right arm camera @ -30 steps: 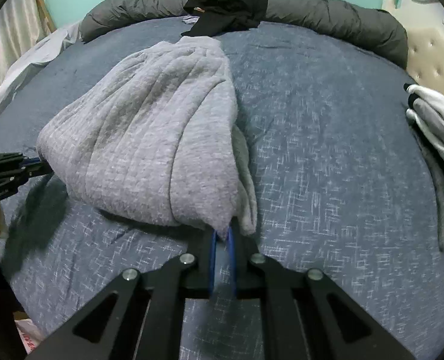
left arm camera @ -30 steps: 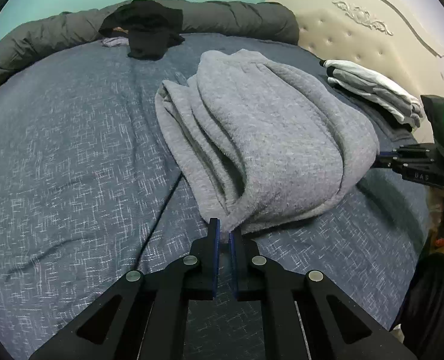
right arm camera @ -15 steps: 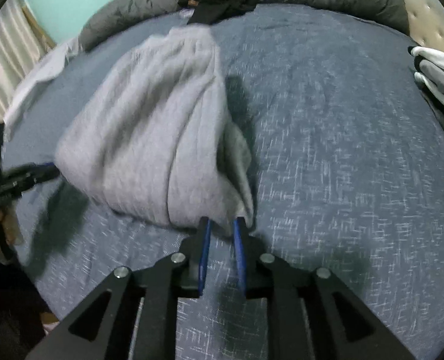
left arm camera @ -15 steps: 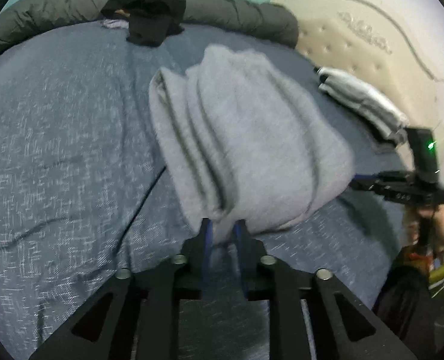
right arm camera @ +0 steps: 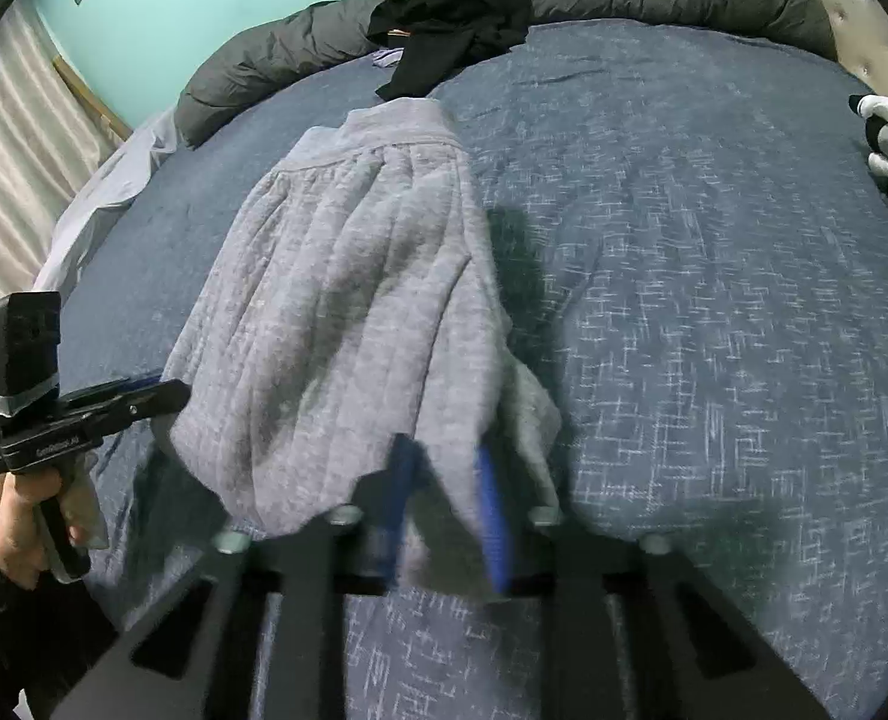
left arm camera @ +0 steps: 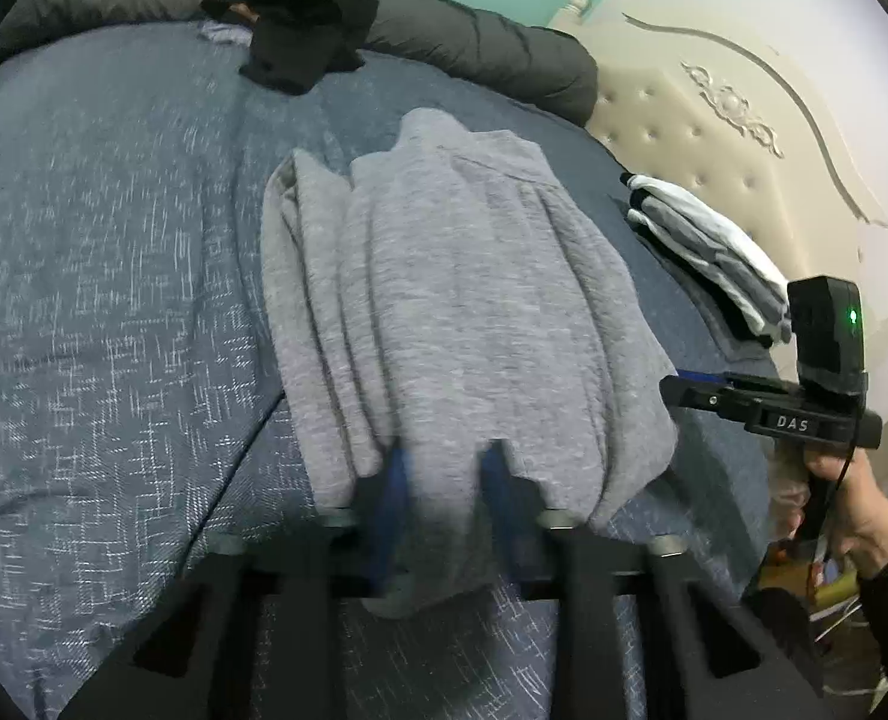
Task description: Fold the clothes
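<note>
At the bottom centre, the grey garment (left arm camera: 474,312) is lying between both spread tongs (left arm camera: 444,480) (right arm camera: 444,480), so its edges are best being kept aligned.

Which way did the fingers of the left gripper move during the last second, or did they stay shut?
Yes: the left gripper has opened, its fingers spread apart beside the grey garment.
</note>
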